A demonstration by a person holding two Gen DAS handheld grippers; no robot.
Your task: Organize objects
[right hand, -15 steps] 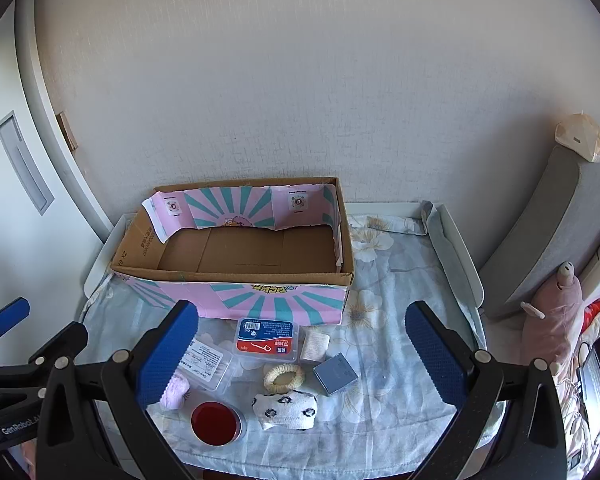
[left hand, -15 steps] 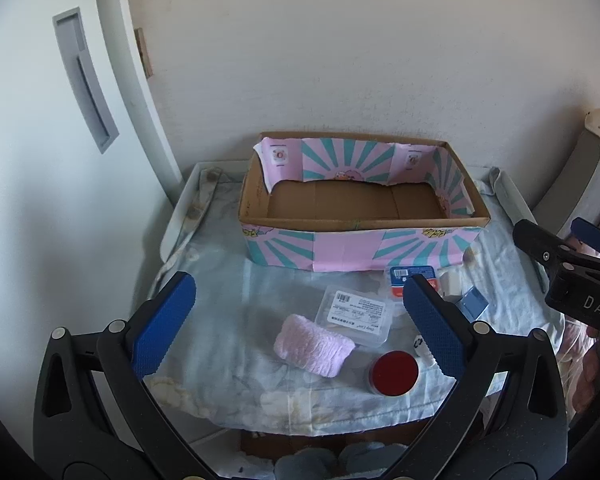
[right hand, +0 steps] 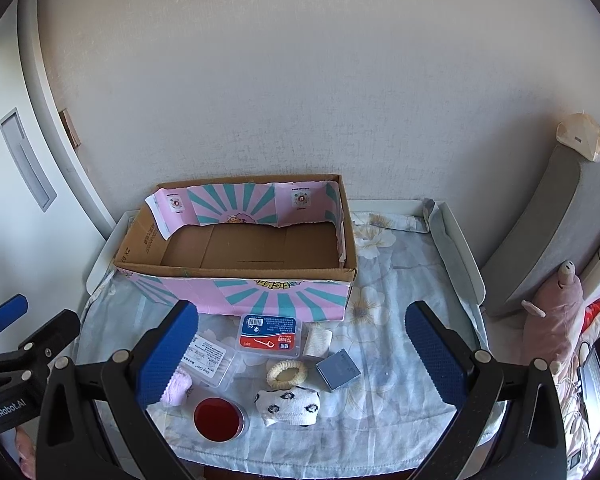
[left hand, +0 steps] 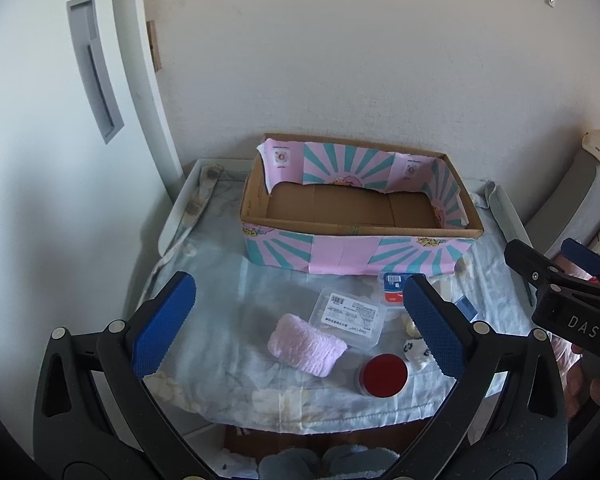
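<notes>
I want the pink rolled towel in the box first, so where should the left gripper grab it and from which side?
Grip the pink rolled towel across the middle of its roll, coming down from above with the left gripper, already open over it. It lies flat on the cloth, its long axis slanted, so turn the fingers to span its short width. Its far end lies close to the clear plastic case, so avoid that end.

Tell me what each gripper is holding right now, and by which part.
Nothing is held. The left gripper and right gripper are both open, above the items on the table.
</notes>
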